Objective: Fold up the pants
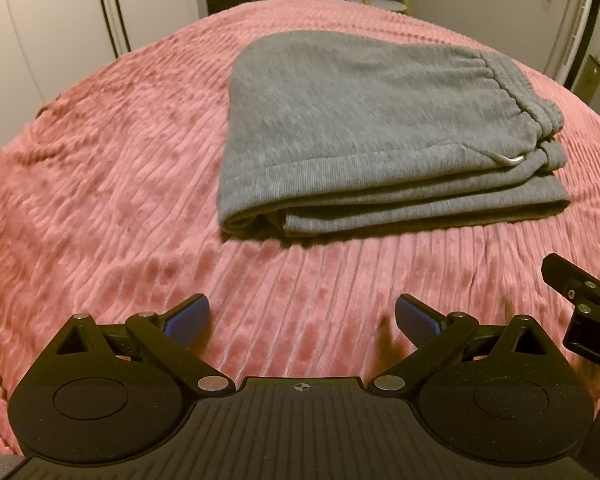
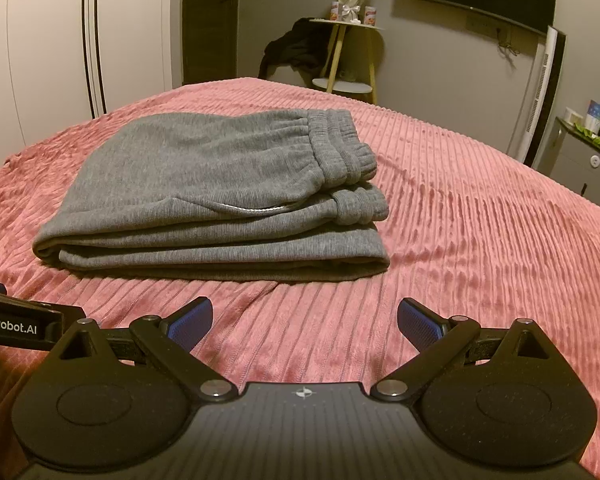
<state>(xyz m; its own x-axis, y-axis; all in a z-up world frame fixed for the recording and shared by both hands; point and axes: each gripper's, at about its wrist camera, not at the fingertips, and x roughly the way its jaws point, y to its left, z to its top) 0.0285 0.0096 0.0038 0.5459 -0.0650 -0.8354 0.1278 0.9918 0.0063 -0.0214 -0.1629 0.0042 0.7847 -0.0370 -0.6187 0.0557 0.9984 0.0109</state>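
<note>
Grey sweatpants (image 1: 372,136) lie folded in a thick stack on a pink ribbed bedspread (image 1: 112,184), the elastic waistband at the right end. They also show in the right wrist view (image 2: 212,196). My left gripper (image 1: 303,316) is open and empty, held above the bedspread in front of the stack. My right gripper (image 2: 305,318) is open and empty too, in front of the stack's near edge. Neither touches the pants. Part of the right gripper (image 1: 584,308) shows at the right edge of the left wrist view.
The bedspread (image 2: 480,220) covers the whole bed. Beyond its far edge stand a small wooden side table (image 2: 350,56), dark clothing (image 2: 296,50) draped beside it, a white wardrobe (image 2: 52,48) at the left and a cabinet (image 2: 580,160) at the right.
</note>
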